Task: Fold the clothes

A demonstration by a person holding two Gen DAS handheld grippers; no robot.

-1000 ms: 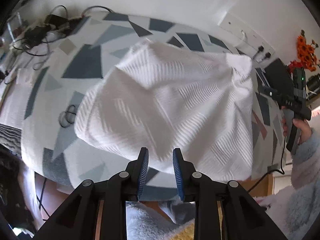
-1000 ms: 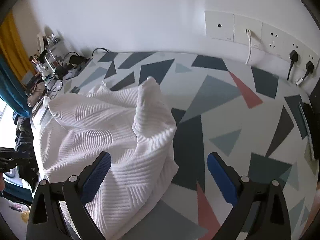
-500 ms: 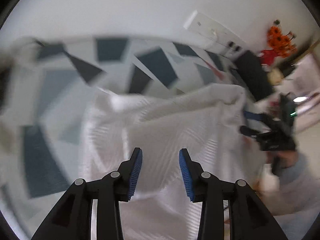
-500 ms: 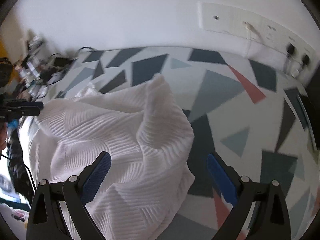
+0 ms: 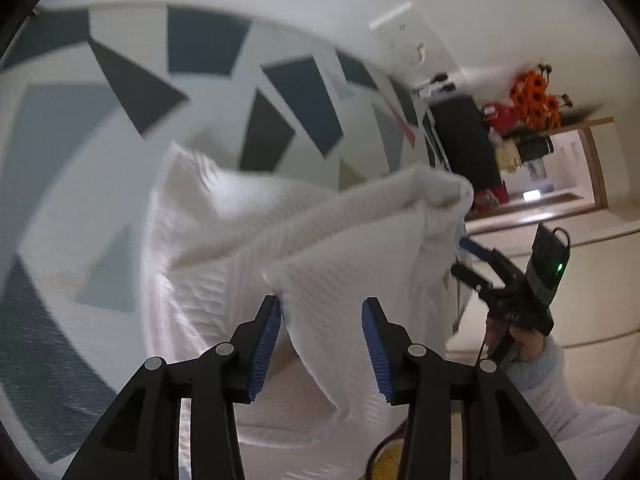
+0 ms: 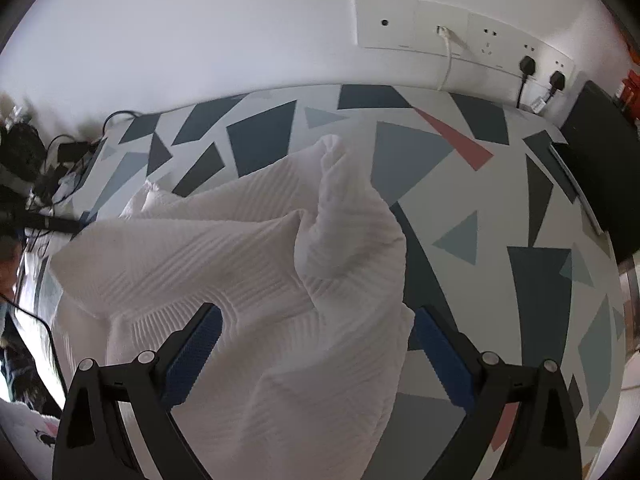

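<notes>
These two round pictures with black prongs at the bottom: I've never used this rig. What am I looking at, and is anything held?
No robot arm here: a person holds a two-finger claw in each hand, and a fisheye camera on each looks forward along its fingers.

The left wrist view shows the left claw, open, with a fold of the white ribbed garment between its blue pads, not pinched. At right in that view is the right claw, held by the person's hand.

The right wrist view shows the right claw, wide open around the garment's bunched edge. Nothing is gripped. The garment lies rumpled on a table with a triangle-patterned cloth, below wall sockets.
</notes>
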